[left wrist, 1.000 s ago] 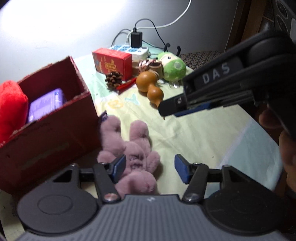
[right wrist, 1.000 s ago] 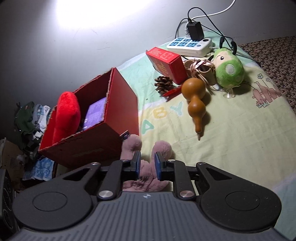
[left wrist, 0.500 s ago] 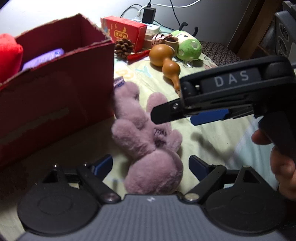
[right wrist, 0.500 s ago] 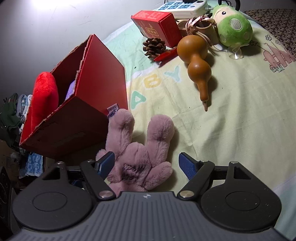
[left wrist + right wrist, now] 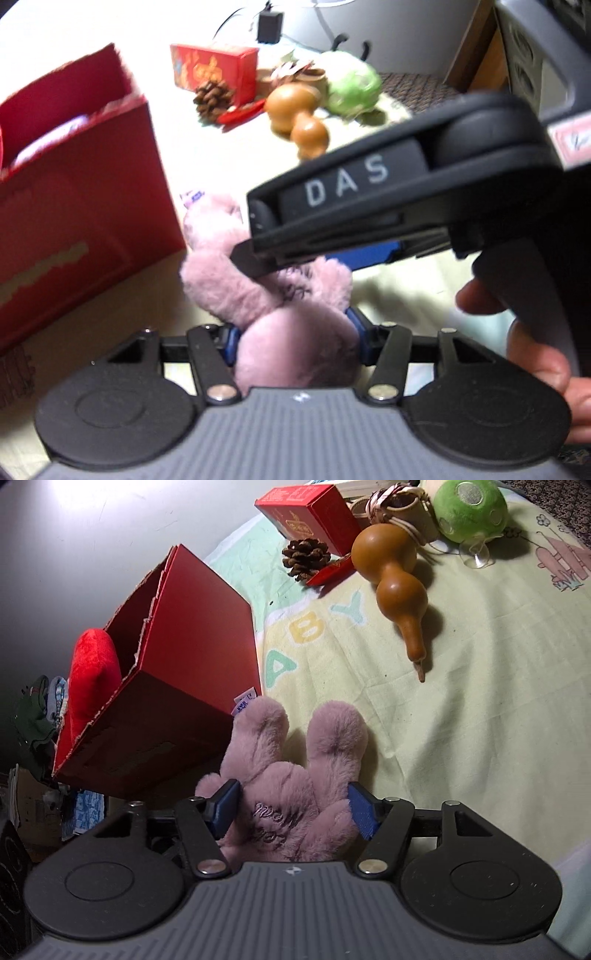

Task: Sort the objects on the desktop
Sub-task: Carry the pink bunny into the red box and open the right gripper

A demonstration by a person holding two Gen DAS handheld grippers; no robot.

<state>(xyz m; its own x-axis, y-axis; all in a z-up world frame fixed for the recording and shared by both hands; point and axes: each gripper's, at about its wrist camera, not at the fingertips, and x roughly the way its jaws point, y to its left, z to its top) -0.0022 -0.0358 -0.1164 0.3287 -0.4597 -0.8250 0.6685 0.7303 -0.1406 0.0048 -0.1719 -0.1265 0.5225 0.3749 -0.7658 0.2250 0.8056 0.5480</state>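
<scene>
Left wrist view: left gripper (image 5: 293,341), jaws just closing, pinches fluffy mauve plush bunny (image 5: 295,347) on desk beside red cardboard box (image 5: 81,221).
Right wrist view: right gripper (image 5: 295,810), jaws also closing, pads against the bunny's body.

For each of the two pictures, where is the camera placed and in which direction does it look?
Left wrist: on the left gripper, looking down its fingers at the pink plush toy; the right gripper and a hand cross the view.
Right wrist: on the right gripper, looking down at the same toy; only its own fingers show.
Shared: toy, red box, gourd, pine cone.
</scene>
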